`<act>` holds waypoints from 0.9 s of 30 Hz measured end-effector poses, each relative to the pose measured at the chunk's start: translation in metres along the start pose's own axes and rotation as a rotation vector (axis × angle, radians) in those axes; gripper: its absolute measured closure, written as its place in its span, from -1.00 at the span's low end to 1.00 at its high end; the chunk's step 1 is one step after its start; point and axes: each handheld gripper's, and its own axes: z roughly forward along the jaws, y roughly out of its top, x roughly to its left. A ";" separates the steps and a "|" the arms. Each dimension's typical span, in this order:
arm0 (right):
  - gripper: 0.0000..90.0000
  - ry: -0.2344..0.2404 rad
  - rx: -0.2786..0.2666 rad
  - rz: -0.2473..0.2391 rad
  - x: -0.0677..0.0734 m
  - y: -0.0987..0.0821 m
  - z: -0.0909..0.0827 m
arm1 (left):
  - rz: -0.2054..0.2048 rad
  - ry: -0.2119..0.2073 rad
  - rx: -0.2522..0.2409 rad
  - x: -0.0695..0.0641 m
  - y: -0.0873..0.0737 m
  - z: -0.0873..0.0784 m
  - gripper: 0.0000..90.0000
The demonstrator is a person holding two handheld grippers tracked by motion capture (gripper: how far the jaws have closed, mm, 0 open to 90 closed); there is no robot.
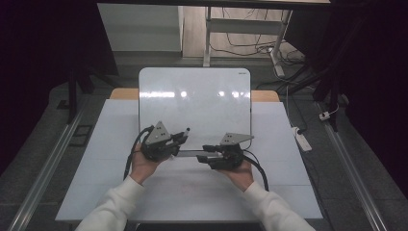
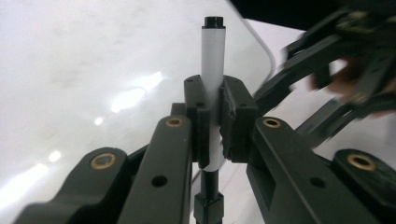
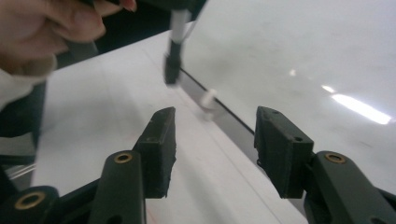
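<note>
A marker (image 2: 213,51) with a white barrel and black ends is clamped between the pads of my left gripper (image 2: 214,100), which is shut on it. In the high view this gripper (image 1: 182,137) hovers over the lower left part of the whiteboard (image 1: 192,96), and the marker (image 1: 185,132) points up and right. My right gripper (image 1: 204,153) sits at the board's bottom edge, facing left. Its jaws (image 3: 215,126) stand open with nothing between them. Beyond them the marker (image 3: 173,42) hangs tip down over the board's edge.
The whiteboard lies on a white-covered table (image 1: 288,192). A small blurred white piece (image 3: 208,99) rests by the board's edge. A power strip (image 1: 303,139) and cables lie on the floor to the right. Table legs (image 1: 208,43) stand behind.
</note>
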 end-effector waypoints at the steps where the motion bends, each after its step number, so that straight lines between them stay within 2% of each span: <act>1: 0.07 -0.011 -0.001 0.002 -0.002 -0.002 -0.004 | -0.015 0.012 0.002 0.004 -0.001 -0.002 0.82; 8: 0.05 -0.121 0.011 0.007 -0.017 -0.023 -0.041 | -0.090 0.090 0.043 0.033 -0.009 -0.014 0.82; 15: 0.05 -0.237 -0.014 0.007 -0.026 -0.044 -0.080 | -0.137 0.156 0.091 0.052 -0.015 -0.019 0.82; 20: 0.05 -0.284 -0.029 0.040 -0.032 -0.056 -0.097 | -0.161 0.192 0.119 0.062 -0.018 -0.019 0.82; 27: 0.05 -0.300 -0.028 0.042 -0.033 -0.060 -0.101 | -0.169 0.236 0.165 0.073 -0.019 -0.013 0.82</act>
